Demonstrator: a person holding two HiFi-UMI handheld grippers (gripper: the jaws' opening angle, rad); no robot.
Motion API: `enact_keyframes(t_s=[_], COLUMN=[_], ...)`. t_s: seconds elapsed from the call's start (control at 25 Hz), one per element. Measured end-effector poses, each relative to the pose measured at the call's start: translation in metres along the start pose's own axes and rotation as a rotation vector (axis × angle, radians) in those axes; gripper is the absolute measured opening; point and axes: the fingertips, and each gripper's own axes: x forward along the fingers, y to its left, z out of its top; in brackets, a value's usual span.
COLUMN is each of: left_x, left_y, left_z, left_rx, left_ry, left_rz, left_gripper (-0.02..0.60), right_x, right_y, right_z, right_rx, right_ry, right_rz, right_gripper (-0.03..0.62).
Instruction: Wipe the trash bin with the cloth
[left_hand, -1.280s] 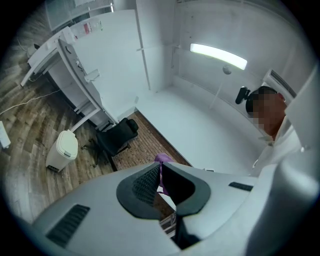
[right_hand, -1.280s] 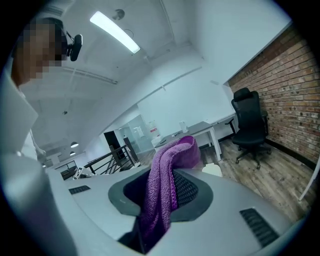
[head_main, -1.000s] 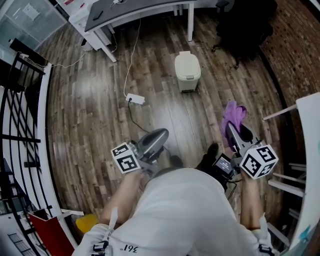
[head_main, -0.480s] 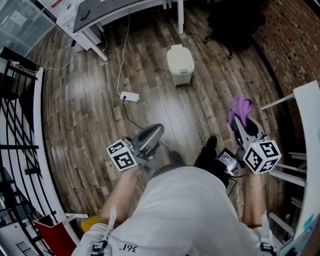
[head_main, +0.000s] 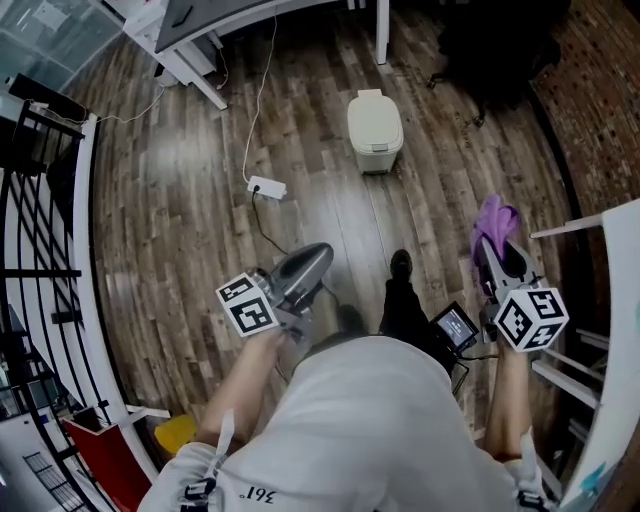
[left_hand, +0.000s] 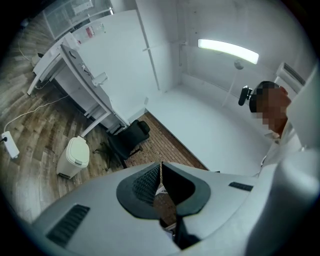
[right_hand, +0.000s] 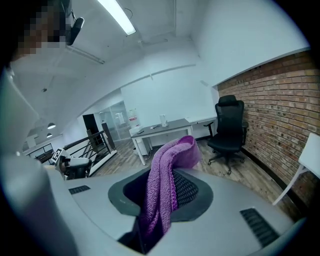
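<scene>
one cloth (head_main: 495, 222) pinched in forward-pointing right tongs (head_main: 500, 252).

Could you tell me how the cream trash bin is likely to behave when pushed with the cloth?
The trash bin looks like thin plastic, so probably light. Standing free on the smooth wooden floor, it may slide under pressure. It is taller than wide, so high pushes might tip it.

White plastic power strip (head_main: 266, 187) is lying on the wood plank floor (head_main: 180, 230), black swivel office chair (right_hand: 229, 131) sitting by the red brick wall (right_hand: 272, 105).
</scene>
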Motion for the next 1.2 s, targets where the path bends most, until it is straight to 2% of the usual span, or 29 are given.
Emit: enact_keyframes(t_s=[0.28,0.64,0.92,1.2], left_x=[0.042,0.122,0.149,0.162], left_y=[0.032,0.044,0.063,0.114], left_z=[0.027,0.073,0.097,0.128], left_rx=[0.004,0.021,0.017,-0.003], left_ry=[-0.051,-0.123,-0.107,-0.090], left_rz=[0.104,0.163,0.199,0.176], left_gripper=[0.015,0.015,0.015,0.015], right_x=[0.068,0.140,0.187,0.239], right_y=[-0.051,-0.109,-0.128,-0.117], right_z=[0.037,0.102,0.117,0.122], right_rx=[-0.011,-0.063,-0.057,-0.077], right_ry=[0.020,0.064,0.119,0.157], right_rz=[0.073,0.154,0.163,0.151], right_gripper=[0.094,0.094,0.094,0.094])
